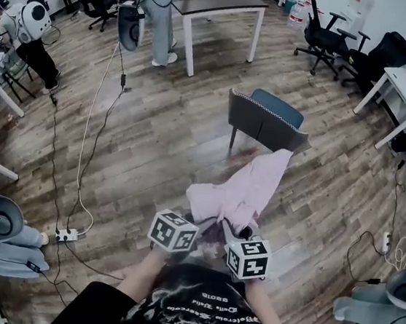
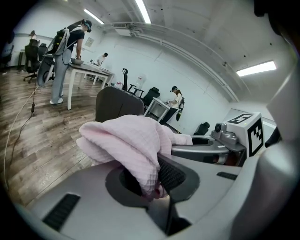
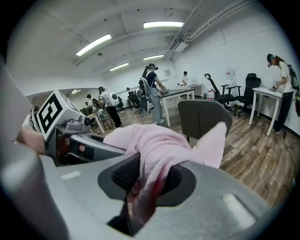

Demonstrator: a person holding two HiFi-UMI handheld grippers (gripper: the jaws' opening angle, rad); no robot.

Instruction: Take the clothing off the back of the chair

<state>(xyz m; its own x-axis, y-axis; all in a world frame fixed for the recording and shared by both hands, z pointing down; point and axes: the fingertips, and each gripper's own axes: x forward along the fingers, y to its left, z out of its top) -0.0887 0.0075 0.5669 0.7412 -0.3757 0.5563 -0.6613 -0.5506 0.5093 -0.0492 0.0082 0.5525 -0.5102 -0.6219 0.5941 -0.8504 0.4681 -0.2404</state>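
Note:
A pale pink garment [image 1: 240, 191] hangs in the air between my two grippers and the grey chair [image 1: 265, 121]; its far end still reaches the chair's back. My left gripper [image 1: 189, 231] is shut on a bunched fold of the garment [image 2: 136, 150], with the cloth pinched between its jaws. My right gripper [image 1: 238, 244] is likewise shut on the garment [image 3: 161, 152], which drapes over its jaws. The chair back [image 3: 204, 117] stands upright just beyond the cloth, and also shows as a dark chair back [image 2: 118, 104] in the left gripper view.
A white-legged table [image 1: 219, 2] with a person [image 1: 159, 13] beside it stands beyond the chair. Black office chairs [image 1: 325, 37] and a white desk [image 1: 399, 90] line the right side. Cables and a power strip [image 1: 66, 235] lie on the wood floor at left.

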